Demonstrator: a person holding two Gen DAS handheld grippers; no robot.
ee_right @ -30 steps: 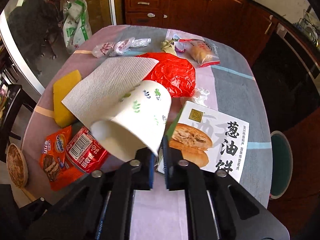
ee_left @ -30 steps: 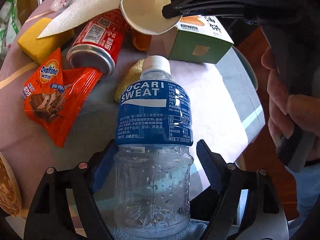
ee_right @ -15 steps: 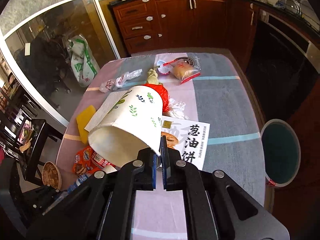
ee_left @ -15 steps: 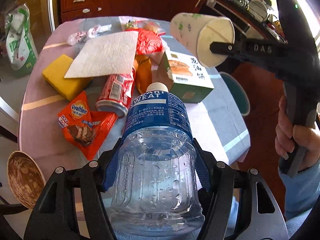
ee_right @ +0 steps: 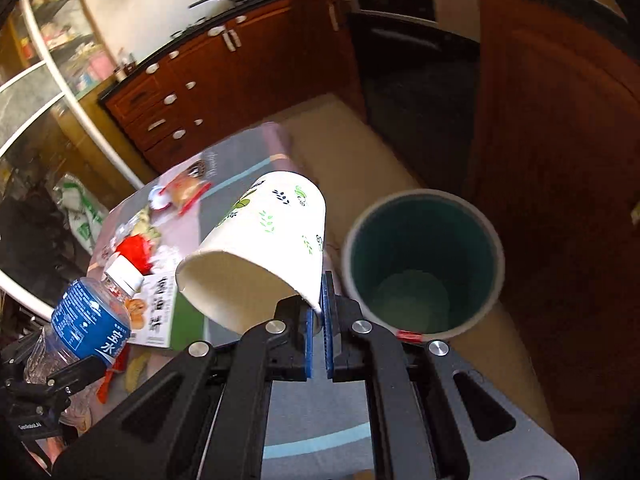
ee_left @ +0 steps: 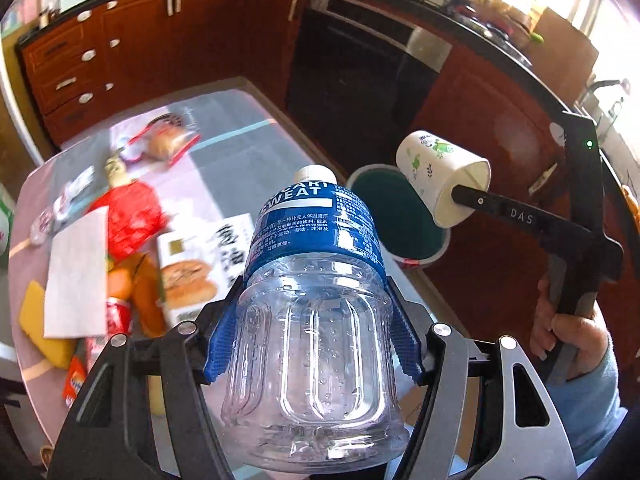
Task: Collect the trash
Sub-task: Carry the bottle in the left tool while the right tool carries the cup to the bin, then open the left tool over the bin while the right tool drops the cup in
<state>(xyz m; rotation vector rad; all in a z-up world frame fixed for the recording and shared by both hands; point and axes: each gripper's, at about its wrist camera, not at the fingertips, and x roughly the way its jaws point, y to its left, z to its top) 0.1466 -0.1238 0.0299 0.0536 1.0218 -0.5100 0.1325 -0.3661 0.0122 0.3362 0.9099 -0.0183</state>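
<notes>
Above my cluttered table (ee_left: 248, 140), the teal bin (ee_right: 424, 256) stands on the floor just past its edge. My left gripper (ee_left: 312, 340) clamps the clear plastic bottle (ee_left: 312, 320) mid-air; my right gripper (ee_right: 318, 320) pinches the paper cup (ee_right: 260, 248) by its rim, tilted beside the bin's mouth.

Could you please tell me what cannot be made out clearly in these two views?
- Left wrist view: table litter is motion-blurred; the bottle in the left tool hides the near edge.
- Left wrist view: the paper cup covers part of the bin mouth.
- Right wrist view: the cup rim hides the right tool pad tips; the bin floor is blurred.
</notes>
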